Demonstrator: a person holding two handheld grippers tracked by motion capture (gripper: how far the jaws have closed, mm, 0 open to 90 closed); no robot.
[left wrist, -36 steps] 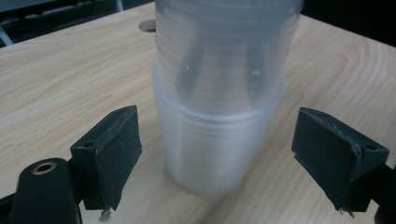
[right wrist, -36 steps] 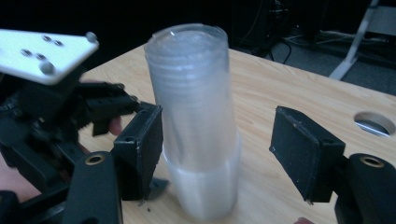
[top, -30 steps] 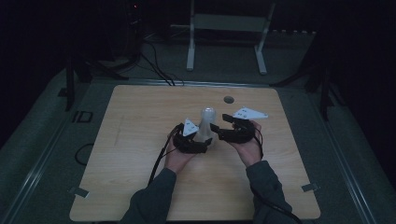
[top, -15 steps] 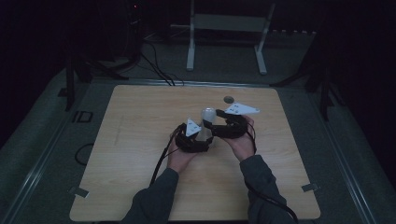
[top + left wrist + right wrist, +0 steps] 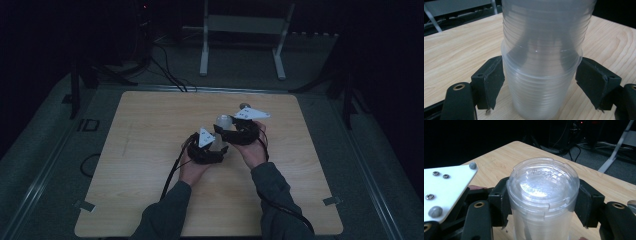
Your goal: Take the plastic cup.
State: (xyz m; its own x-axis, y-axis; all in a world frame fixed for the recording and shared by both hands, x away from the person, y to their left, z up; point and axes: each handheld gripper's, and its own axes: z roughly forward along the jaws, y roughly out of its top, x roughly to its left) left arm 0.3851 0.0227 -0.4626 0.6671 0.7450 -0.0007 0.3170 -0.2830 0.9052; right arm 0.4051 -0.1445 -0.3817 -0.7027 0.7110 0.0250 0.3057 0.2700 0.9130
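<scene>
A stack of clear plastic cups (image 5: 221, 131) is seen standing near the middle of the wooden table (image 5: 145, 150), caught between both tools. In the left gripper view the left gripper (image 5: 541, 80) is clamped on the lower cup (image 5: 539, 97), its jaws having just been closing, and both black pads (image 5: 491, 82) are pressed against the ribbed wall just beneath the rim. In the right gripper view the right gripper (image 5: 541, 200) is set on the upturned top cup (image 5: 542, 192), whose flat base is turned up toward the camera; its jaws have just been closing too, and the pads are laid against the wall on either side. A small dark round object (image 5: 244, 106) is seen on the table just beyond the right gripper's grey plate (image 5: 251, 114). From above, both hands are held close together, one at each side of the stack.
</scene>
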